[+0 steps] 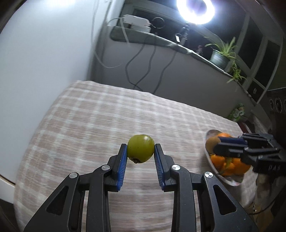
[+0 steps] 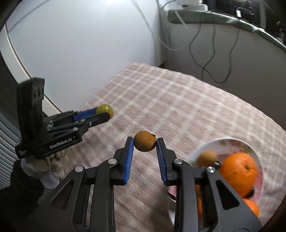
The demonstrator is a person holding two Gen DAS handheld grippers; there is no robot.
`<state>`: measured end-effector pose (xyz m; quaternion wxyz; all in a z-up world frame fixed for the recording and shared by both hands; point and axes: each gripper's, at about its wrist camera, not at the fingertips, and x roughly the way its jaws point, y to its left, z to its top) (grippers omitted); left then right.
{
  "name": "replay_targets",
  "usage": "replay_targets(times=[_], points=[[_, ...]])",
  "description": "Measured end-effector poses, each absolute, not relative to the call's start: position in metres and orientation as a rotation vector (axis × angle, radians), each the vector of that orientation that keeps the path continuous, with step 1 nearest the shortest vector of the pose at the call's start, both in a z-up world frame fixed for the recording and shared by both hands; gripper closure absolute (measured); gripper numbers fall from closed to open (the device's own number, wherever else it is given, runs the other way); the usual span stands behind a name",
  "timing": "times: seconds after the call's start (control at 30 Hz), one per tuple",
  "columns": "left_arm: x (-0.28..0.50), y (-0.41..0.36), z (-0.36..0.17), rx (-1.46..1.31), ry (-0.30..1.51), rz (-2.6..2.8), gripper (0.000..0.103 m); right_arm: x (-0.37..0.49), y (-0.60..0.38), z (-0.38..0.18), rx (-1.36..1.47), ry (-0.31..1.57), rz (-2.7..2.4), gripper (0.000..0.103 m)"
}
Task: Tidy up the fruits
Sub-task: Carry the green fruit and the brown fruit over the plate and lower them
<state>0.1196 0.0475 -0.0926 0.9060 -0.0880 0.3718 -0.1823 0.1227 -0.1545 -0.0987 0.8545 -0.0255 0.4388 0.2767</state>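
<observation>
Gripping a green fruit (image 1: 140,151), left tool (image 1: 140,151); right tool (image 2: 145,144) pinches perhaps a kiwi (image 2: 145,143).

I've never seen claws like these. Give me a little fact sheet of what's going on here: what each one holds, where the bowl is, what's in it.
left claw: shut on green fruit, held above the cloth
right claw: shut on brown fruit, held in the air
bowl: white, on the checked tablecloth, to the right of both claws
bowl contents: oranges and another brown fruit
backdrop: ring light and potted plant on a ledge
</observation>
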Motion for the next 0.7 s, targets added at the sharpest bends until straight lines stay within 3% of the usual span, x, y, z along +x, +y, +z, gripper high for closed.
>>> replay_targets(times=[0.7], points=[[0.111, -0.062, -0.081, -0.11, 0.778, -0.574, 0.075, 0.106, -0.303, -0.082, 0.056, 0.87, 0.4, 0.076]])
